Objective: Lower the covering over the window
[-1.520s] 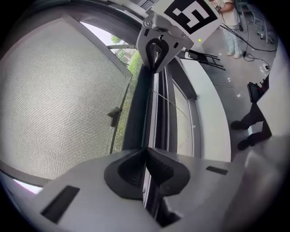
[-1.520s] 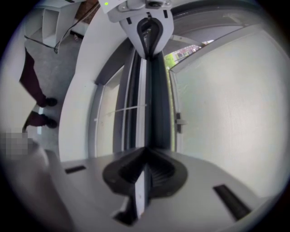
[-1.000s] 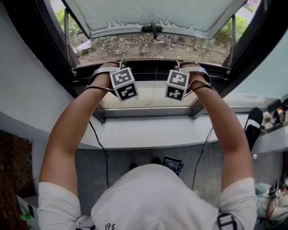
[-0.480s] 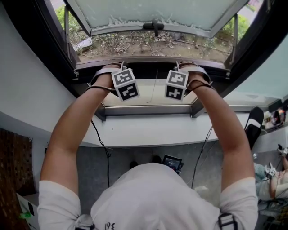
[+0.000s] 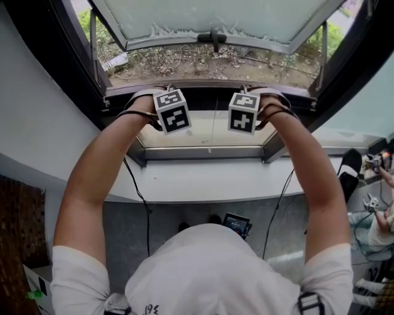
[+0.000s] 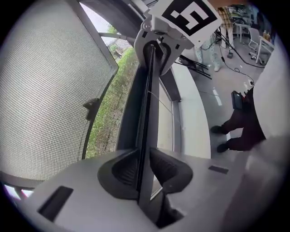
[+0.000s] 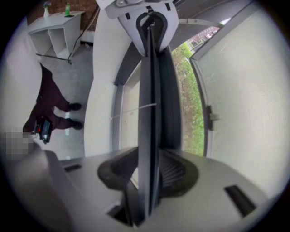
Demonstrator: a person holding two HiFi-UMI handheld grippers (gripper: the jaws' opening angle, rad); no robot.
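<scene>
The covering's dark bottom bar (image 5: 209,93) runs level across the open window, just above the lower pane. My left gripper (image 5: 161,93) and right gripper (image 5: 253,93) sit on it side by side, fingertips hidden behind their marker cubes. In the left gripper view the bar (image 6: 147,113) stands between the left gripper's (image 6: 144,170) jaws, which are opening, with a sliver of light beside one pad. In the right gripper view the bar (image 7: 147,90) also lies between the right gripper's (image 7: 148,174) opening jaws, no longer squeezed.
The window sash (image 5: 209,18) is swung outward with its handle (image 5: 213,38) at the middle. A white sill (image 5: 203,181) runs below the lower glass pane (image 5: 184,134). Cables (image 5: 138,197) hang under the sill. A person's arm (image 5: 385,175) shows at the far right.
Both marker cubes have tipped and shifted slightly right and up along the bar. The bar has stayed at about the same height. The person at the right edge has moved.
</scene>
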